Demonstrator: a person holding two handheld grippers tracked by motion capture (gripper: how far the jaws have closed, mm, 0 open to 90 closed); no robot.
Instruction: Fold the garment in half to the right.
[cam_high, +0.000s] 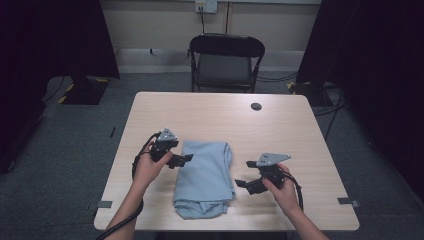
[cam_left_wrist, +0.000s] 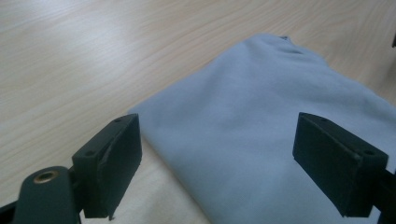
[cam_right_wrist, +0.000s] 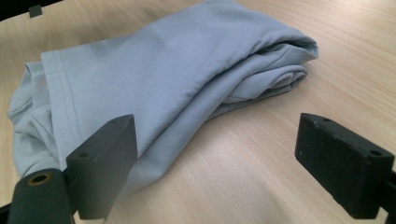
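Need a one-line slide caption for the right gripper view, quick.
Open right tool facing a folded light-blue T-shirt on the wooden table, nothing between its jaws.

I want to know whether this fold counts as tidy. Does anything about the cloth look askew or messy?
Mostly neat: the light blue garment lies folded flat on the table. Its near end is bunched, with loose layers poking out rather than lying square. Both grippers, left and right, stand open beside it.

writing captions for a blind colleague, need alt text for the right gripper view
A folded light blue cotton garment lies on a pale wooden table, its hemmed edge nearest the camera. In the foreground the right gripper has its two black jaws wide open, holding nothing.
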